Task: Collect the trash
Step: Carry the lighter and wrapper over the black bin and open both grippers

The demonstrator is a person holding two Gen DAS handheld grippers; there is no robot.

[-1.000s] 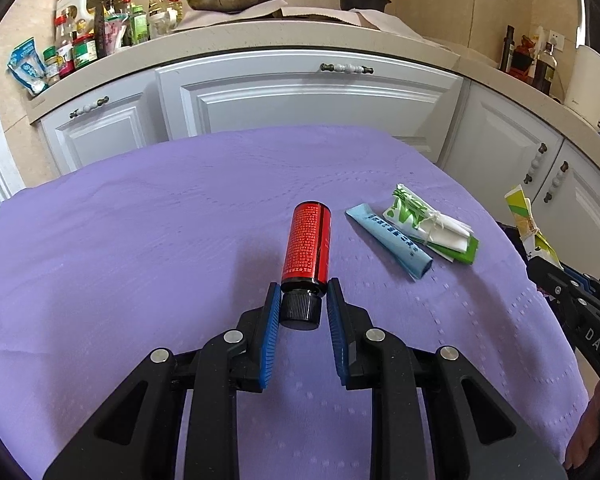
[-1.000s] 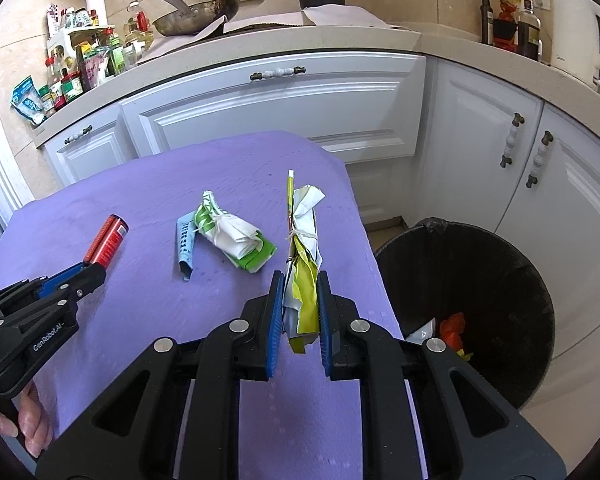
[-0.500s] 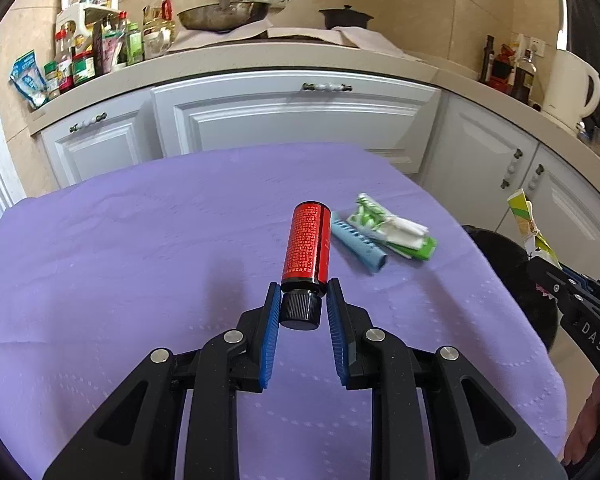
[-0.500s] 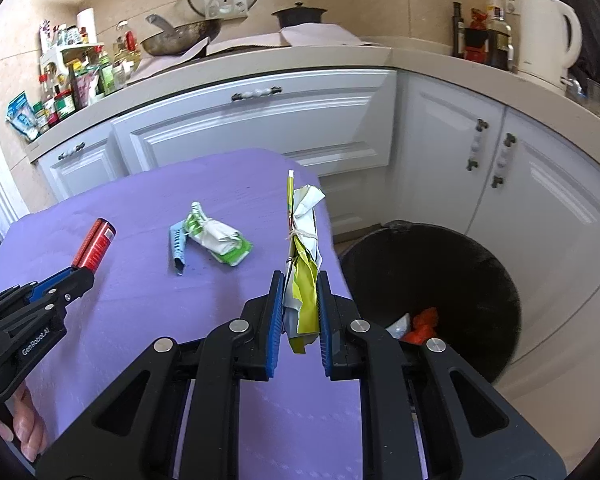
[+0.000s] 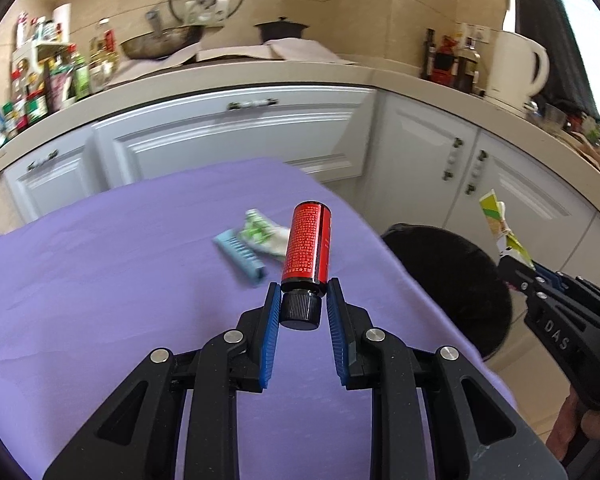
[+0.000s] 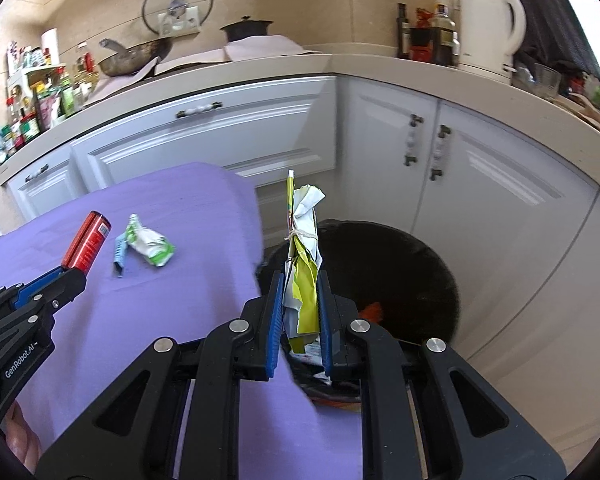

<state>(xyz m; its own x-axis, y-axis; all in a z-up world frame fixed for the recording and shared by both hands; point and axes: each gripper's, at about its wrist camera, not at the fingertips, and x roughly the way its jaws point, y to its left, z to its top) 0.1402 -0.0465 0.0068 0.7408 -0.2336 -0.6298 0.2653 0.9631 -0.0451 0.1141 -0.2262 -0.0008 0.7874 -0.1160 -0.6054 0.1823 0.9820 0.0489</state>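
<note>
Left gripper (image 5: 300, 304) clamps the black cap of a red bottle (image 5: 308, 246), which juts up and forward over the purple tablecloth (image 5: 100, 280). On the cloth beyond it lie a light-blue tube (image 5: 240, 255) and, touching it, a crumpled green-and-white wrapper (image 5: 266, 234). Further right, past the table's edge, a black trash bin (image 6: 420, 264) stands on the floor with something orange inside. Right gripper (image 6: 300, 300) is pinched tight on a tied bundle of yellow-green and white wrappers (image 6: 304, 248), held upright above the bin's near rim. White cabinets (image 6: 480, 200) stand behind.
</note>
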